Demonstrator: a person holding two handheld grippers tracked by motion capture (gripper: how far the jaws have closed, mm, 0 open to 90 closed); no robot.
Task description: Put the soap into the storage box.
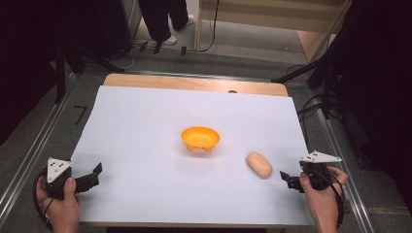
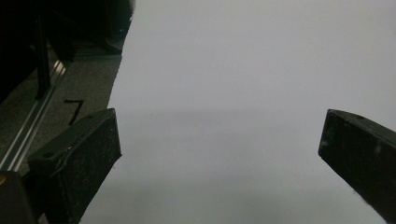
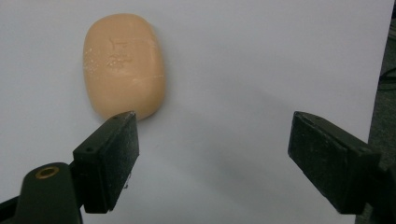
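Soap (image 3: 123,65) lies ahead-left of right gripper (image 3: 212,154), long axis along jaws; jaws wide, empty; left gripper (image 1: 92,175) far, also wide.

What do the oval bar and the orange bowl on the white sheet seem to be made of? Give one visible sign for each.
Oval bar: probably soap, matt and waxy, with a faint stamped mark and pale speckles on top.
Orange bowl: likely moulded plastic, smooth with a slight sheen and even colour; the picture is too small to be sure.
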